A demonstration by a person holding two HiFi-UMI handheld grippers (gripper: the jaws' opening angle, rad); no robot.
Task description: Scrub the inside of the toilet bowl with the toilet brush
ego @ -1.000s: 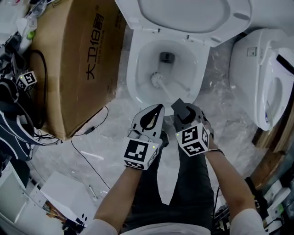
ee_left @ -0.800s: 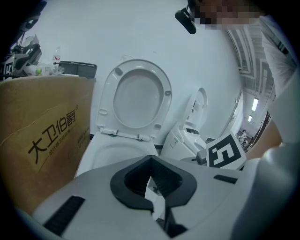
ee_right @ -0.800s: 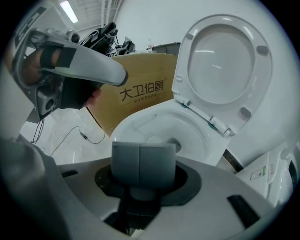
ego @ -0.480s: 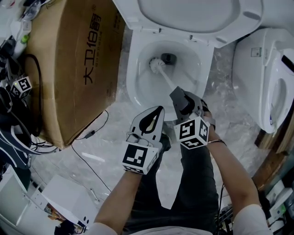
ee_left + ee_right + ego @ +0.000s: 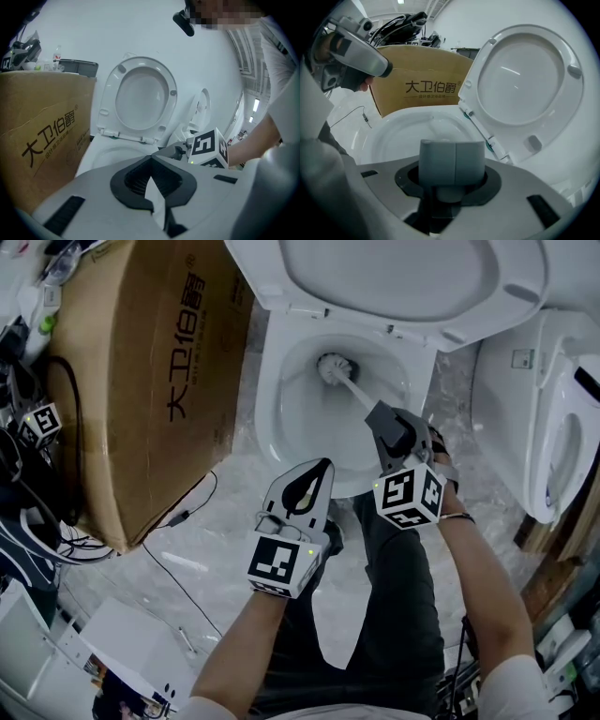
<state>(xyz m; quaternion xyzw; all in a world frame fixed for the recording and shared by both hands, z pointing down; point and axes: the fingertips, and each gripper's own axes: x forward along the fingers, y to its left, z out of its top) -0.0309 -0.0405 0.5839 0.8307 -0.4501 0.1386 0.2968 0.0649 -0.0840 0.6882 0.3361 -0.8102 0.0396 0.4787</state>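
**Brush at the back of the bowl**

My right gripper (image 5: 392, 427) is clamped on the toilet brush (image 5: 334, 367) handle, with the bristle head against the far inner wall of the toilet bowl (image 5: 270, 418) (lid (image 5: 403, 268) up). My left gripper (image 5: 323, 466) hangs nearby, jaws together and empty.

White toilet bowl (image 5: 266, 413), brown box (image 5: 141, 362)

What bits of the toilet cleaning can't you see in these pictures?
Toilet brush head: right gripper view, behind the shut right gripper.
Toilet bowl inside: left gripper view, blocked by the left gripper itself.
Raised lid: head view, top cut off by the picture edge.
Cardboard box small print: too small in every view.
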